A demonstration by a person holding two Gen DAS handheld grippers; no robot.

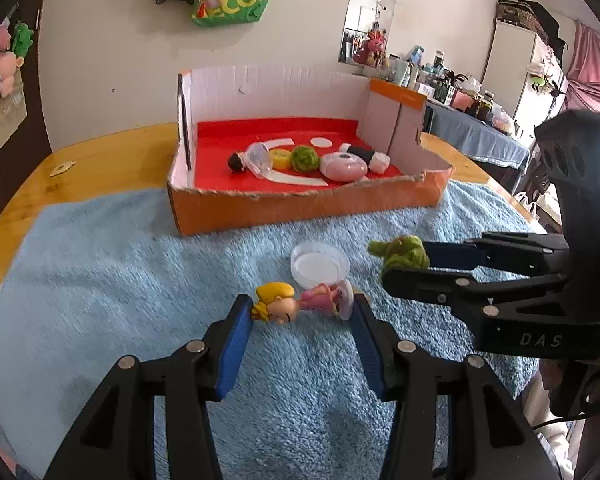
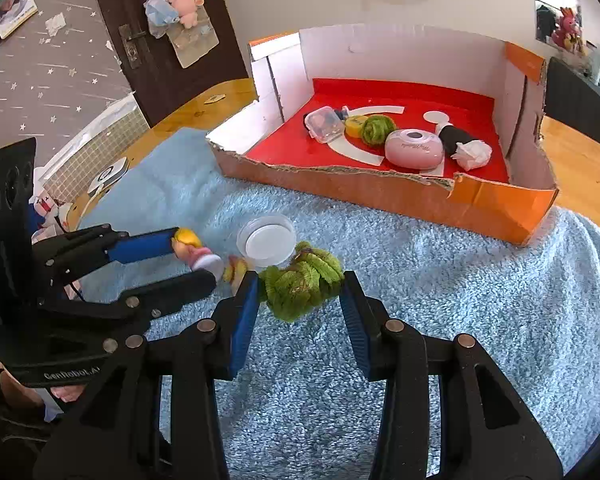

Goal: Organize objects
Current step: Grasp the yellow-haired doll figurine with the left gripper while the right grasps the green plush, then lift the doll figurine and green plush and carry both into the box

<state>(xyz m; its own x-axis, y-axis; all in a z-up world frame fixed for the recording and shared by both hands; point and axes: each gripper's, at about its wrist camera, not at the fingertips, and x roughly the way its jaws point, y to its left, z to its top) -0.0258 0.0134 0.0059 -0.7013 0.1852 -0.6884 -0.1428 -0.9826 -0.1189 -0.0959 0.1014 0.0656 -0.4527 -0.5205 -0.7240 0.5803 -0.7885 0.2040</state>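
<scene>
A small doll [image 1: 282, 310] with yellow hair and a pink dress lies sideways on the blue towel [image 1: 140, 280]. My left gripper [image 1: 303, 307] is shut on it, one pad at the hair and the other at the base. A green yarn ball [image 2: 300, 286] sits between the pads of my right gripper [image 2: 300, 282], which is shut on it. In the right wrist view the left gripper [image 2: 192, 260] comes in from the left with the doll [image 2: 198, 254]. In the left wrist view the right gripper [image 1: 404, 268] reaches in from the right holding the yarn ball [image 1: 402, 252].
A clear round dish [image 1: 320, 266] lies on the towel just beyond both grippers. Behind it stands an orange cardboard box [image 2: 500, 216] with a red floor, holding a pink case [image 2: 414, 150], another green ball [image 2: 376, 128], a clear little box [image 2: 324, 124] and other small things. Wooden table [image 1: 100, 156] surrounds the towel.
</scene>
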